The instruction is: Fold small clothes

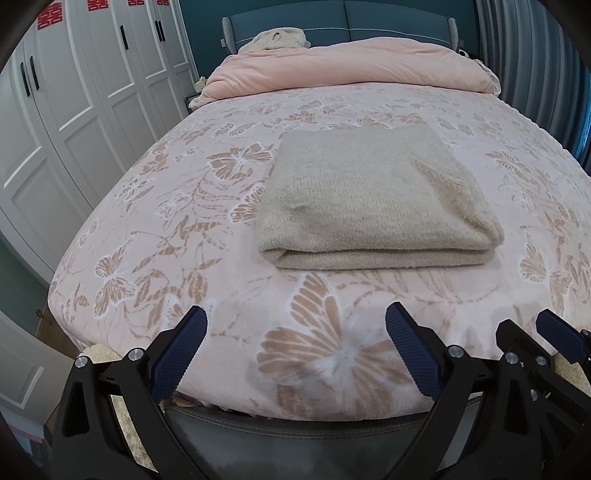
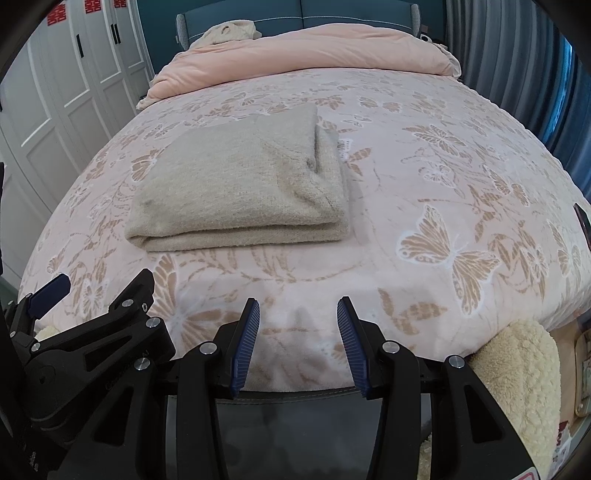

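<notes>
Item: beige knitted garment (image 1: 373,199), folded into a thick rectangle, its rounded fold edge facing the cameras. It is lying flat on the bed (image 1: 207,229), roughly mid-mattress, on a pink blanket printed with tan butterflies. In the right wrist view the same garment (image 2: 240,184) is sitting left of centre, a looser layer edge showing along its right side.

Left gripper (image 1: 297,332): hovering over the near end of the bed, well short of the garment. Its blue ribbed pads (image 1: 177,354) are standing wide apart with only blanket showing between them; it is released and grasping nothing.

Right gripper (image 2: 298,334): also hovering at the near edge of the bed, just beside the left one. Its pads (image 2: 245,343) are standing partly apart, nothing between them; it is likewise released. The garment is lying ahead and to its left, not touched.

Surroundings: a pink quilt (image 1: 351,70) is lying bunched across the head of the bed, a cream fleecy item (image 1: 277,38) is resting behind it against the teal headboard (image 1: 399,22). White panelled wardrobe doors (image 1: 74,110) are lining the left side; blue curtains (image 2: 517,74) are hanging at the right. A cream fleece piece (image 2: 517,369) is showing at the lower right of the right wrist view.
</notes>
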Action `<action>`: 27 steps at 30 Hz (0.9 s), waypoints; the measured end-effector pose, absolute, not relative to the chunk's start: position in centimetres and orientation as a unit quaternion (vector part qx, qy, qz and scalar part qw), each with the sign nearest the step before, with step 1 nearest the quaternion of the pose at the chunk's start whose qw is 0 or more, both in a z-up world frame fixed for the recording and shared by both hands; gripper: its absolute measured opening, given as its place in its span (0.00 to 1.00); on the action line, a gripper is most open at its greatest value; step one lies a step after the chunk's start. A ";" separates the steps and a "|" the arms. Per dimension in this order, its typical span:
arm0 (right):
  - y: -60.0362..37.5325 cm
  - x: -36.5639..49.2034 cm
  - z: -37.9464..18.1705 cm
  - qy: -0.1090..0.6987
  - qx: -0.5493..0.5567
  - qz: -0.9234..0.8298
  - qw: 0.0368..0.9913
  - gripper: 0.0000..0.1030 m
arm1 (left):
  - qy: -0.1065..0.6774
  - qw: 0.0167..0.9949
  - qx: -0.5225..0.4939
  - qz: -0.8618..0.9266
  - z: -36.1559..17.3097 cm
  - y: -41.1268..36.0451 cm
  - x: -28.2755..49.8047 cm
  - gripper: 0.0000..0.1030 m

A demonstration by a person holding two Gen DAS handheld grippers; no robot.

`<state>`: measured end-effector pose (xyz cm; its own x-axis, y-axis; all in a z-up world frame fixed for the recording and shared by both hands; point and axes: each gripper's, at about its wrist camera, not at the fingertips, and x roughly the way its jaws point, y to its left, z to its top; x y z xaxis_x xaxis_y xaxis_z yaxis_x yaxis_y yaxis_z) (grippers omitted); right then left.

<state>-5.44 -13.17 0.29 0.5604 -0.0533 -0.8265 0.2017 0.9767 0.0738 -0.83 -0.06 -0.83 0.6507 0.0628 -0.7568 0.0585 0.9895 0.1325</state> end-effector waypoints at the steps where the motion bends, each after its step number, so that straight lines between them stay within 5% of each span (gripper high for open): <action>1: -13.2 -5.4 0.3 0.463 0.080 -0.072 0.880 0.44 | 0.418 0.905 0.072 0.001 -0.8 -0.1 -0.7 0.92; 27: -13.3 -5.1 -0.2 0.468 0.082 -0.073 0.877 0.44 | 0.425 0.902 0.072 0.004 -1.2 0.2 -0.7 0.92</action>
<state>-5.14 -13.32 -0.23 0.5521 -0.0519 -0.8322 0.2056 0.9757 0.0755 -0.74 0.22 -1.21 0.6381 0.0676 -0.7669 0.0546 0.9897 0.1326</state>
